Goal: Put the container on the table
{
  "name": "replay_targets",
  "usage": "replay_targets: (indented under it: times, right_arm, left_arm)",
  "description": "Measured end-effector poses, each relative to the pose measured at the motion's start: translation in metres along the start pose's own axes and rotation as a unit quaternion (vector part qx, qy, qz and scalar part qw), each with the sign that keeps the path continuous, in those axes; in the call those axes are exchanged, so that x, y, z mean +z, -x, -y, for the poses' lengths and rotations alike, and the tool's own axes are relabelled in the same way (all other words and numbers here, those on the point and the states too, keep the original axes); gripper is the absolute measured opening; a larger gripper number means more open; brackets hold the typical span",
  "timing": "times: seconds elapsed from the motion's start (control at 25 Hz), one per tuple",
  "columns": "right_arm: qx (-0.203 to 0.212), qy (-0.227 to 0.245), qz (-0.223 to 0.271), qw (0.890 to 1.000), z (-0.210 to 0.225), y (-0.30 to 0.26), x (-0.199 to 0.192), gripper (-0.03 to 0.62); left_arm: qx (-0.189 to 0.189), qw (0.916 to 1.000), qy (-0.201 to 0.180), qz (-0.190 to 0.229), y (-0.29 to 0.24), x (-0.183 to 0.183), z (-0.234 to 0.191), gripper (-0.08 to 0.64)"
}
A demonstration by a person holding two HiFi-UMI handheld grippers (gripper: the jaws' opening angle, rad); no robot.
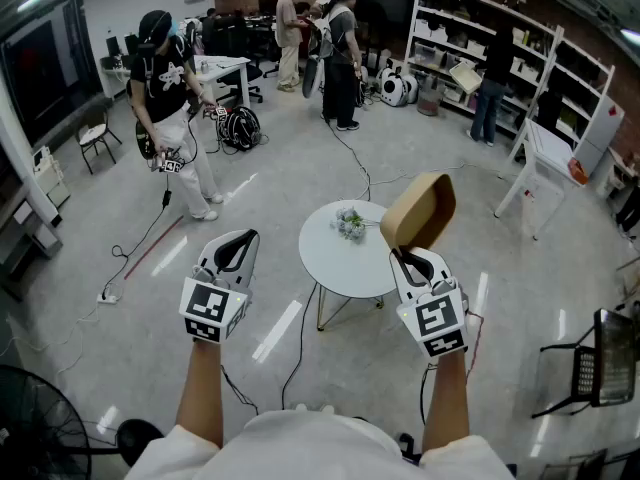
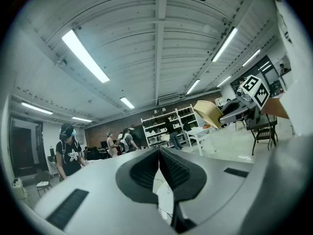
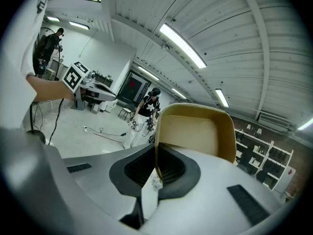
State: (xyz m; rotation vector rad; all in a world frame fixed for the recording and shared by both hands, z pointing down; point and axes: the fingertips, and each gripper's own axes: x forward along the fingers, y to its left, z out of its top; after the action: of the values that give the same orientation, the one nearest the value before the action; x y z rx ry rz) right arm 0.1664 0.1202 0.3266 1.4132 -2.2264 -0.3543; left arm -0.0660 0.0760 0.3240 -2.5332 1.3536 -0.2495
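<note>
head view: the right gripper is clenched on the lower rim of a tan container and holds it up in the air, tilted, over the counter's edge at about 2 o'clock. the left gripper hangs off the counter's 9 o'clock side, carrying nothing. a small bunch of flowers sits near the counter's 12 o'clock rim.

left gripper view: its jaws are pressed together with nothing between them; the container shows at 2 o'clock, well apart.

right gripper view: the jaws pinch one thin wall of the container, which stands tall above them (a one-sided hold, so it may swing).

to do this step well, i would carry the container toward the counter's bare middle, level its base, lower until it rests flat, and only then let go.

room: the round top is small, so the edges are close on every side; the flowers take the far part, leaving the centre and 6 o'clock half free. cables cross the floor under it, and a black chair stands at 4 o'clock, well clear.
</note>
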Motion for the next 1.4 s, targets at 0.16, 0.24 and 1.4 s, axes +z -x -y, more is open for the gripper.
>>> replay_targets:
  times: [0.16, 0.24, 1.4]
  right_arm:
    - [0.005, 0.000, 0.002, 1.000, 0.005, -0.008, -0.008, 0.021]
    - [0.010, -0.007, 0.010, 1.000, 0.009, -0.011, -0.013, 0.021]
    - [0.034, -0.041, -0.147, 0.988, 0.030, -0.400, -0.069, 0.028]
  left_arm:
    - [-0.003, 1.0000, -0.005, -0.003, -0.011, -0.004, 0.004, 0.020]
    - [-0.005, 0.9999, -0.008, -0.005, -0.020, -0.006, 0.009, 0.020]
    - [-0.089, 0.9929, 0.033, -0.072, -0.276, -0.178, -0.216, 0.020]
